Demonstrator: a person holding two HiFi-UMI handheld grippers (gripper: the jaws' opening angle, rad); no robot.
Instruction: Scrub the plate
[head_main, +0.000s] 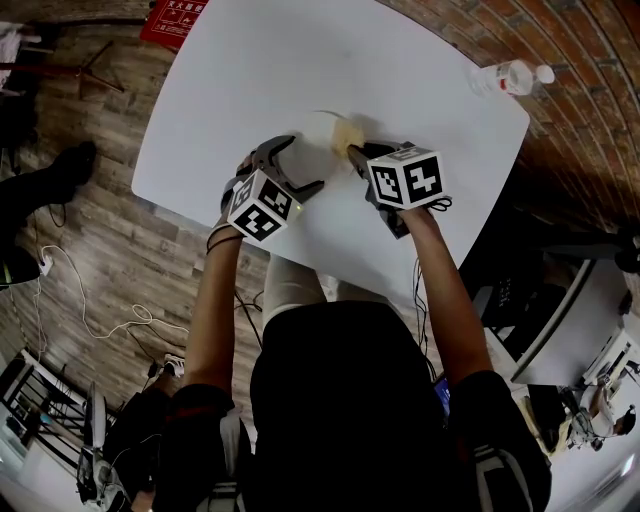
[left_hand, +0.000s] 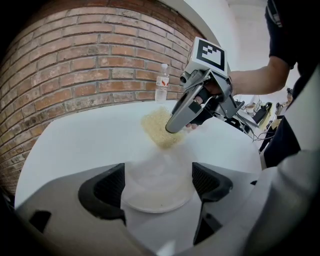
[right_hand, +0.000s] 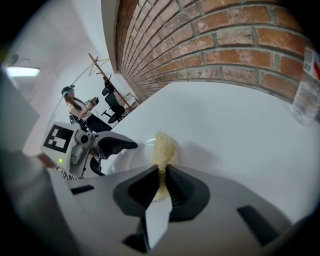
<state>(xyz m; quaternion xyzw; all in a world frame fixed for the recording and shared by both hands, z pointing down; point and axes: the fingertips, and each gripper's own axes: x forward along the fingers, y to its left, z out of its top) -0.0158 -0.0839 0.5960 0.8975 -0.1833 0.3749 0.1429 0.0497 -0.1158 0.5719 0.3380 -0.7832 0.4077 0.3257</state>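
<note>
Table (head_main: 250, 80) by brick wall (head_main: 560, 60); left hand-held gripper (head_main: 302, 163) wide, right hand-held gripper (head_main: 353, 152) pinching sponge (right_hand: 164, 147).

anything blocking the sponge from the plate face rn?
Nothing visible. The right gripper holds the sponge at the plate's far rim. The left gripper has its jaws apart, flanking the near rim, not over the face.
</note>
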